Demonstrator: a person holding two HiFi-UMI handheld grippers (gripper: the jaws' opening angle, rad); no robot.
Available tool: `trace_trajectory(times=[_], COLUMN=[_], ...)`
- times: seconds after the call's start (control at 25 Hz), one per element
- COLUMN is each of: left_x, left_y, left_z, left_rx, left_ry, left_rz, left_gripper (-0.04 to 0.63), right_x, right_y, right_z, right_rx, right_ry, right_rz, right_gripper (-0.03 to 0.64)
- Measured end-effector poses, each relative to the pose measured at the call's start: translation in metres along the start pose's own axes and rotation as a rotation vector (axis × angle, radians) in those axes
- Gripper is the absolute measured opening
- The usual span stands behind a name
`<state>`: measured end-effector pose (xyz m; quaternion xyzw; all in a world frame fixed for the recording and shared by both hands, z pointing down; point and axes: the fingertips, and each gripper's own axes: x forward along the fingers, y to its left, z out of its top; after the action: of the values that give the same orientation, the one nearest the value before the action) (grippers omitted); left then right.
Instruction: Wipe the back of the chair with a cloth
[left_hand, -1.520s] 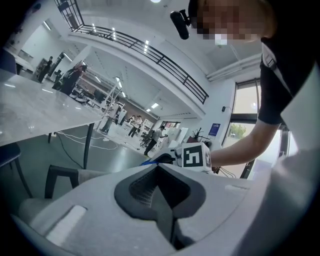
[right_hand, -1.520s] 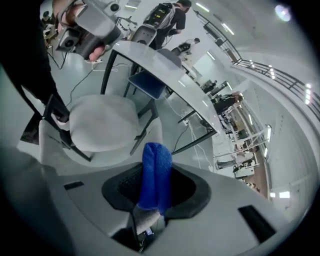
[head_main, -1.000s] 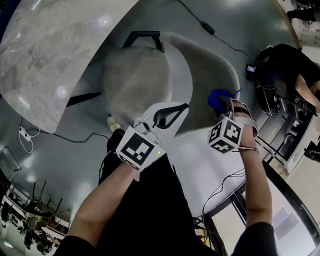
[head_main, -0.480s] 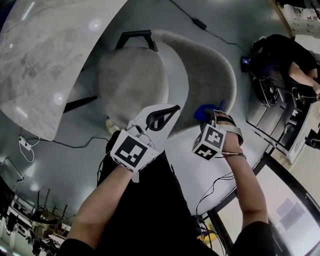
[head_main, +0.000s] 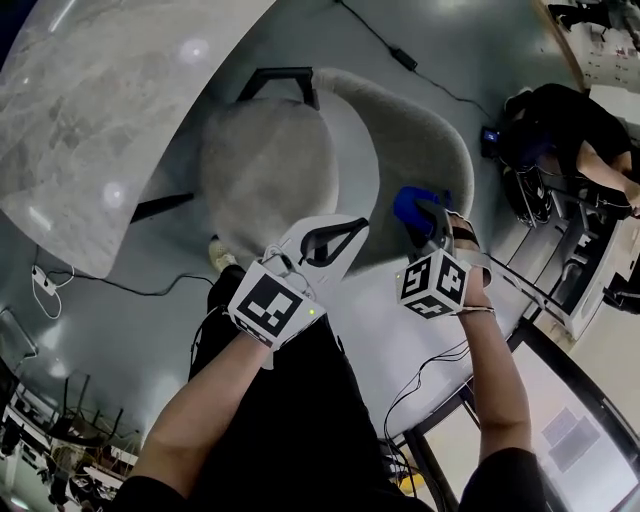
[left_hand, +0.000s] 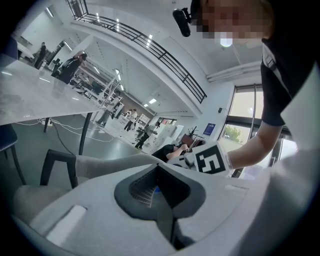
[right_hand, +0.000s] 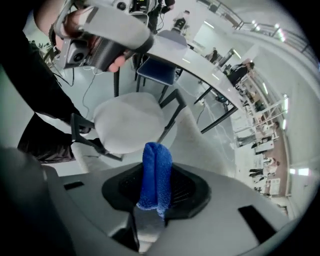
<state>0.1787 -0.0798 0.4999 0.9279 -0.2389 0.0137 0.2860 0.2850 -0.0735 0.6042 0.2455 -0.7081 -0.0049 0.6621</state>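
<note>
The chair has a round grey seat (head_main: 265, 170) and a curved grey back (head_main: 425, 140). My right gripper (head_main: 428, 222) is shut on a folded blue cloth (head_main: 413, 203), which lies against the outer side of the chair back near its lower right part. In the right gripper view the cloth (right_hand: 156, 170) stands up between the jaws of the right gripper (right_hand: 152, 200), with the seat (right_hand: 129, 122) and back (right_hand: 200, 142) beyond. My left gripper (head_main: 352, 228) is shut with nothing in it, beside the back's near end. The left gripper (left_hand: 159, 172) faces the back (left_hand: 112, 162).
A marble tabletop (head_main: 100, 110) fills the upper left. A cable and plug (head_main: 400, 55) lie on the grey floor behind the chair. A person in black (head_main: 575, 125) sits at the right by equipment. A blue chair (right_hand: 155, 70) stands under the table.
The right gripper slid the blue cloth down along the chair back toward me, then back up it. The left gripper stayed shut beside the chair.
</note>
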Motion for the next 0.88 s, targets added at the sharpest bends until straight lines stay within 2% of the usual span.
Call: trace_trajectory(times=[0.24,0.44,0.56,0.72,0.88], left_x=[0.009,0.022,0.031,0.037,0.042], left_y=[0.019,0.035,0.045,0.049,0.052], left_z=[0.011,0.010,0.009,0.004,-0.005], left_rx=[-0.003,-0.002,-0.004,-0.016,-0.019], left_ry=[-0.023,-0.031,-0.033,-0.024,-0.009], left_rz=[0.036,0.064,0.074,0.074,0.067], left_gripper=[0.008,0.008,0.008,0.008,0.008], right_x=[0.011,0.033,0.047,0.061,0.072], right_y=[-0.073,-0.103,-0.112,-0.104,-0.080], right_z=[0.033,0.044,0.042,0.030,0.012], right_rx=[-0.092,-0.139,-0.181,-0.251,-0.268], right_ry=[-0.081,-0.102,-0.069,0.023,0.124], right_rz=[-0.156,-0.210,-0.239,-0.226,-0.138], right_gripper=[0.124,0.124,0.124,0.124,0.124])
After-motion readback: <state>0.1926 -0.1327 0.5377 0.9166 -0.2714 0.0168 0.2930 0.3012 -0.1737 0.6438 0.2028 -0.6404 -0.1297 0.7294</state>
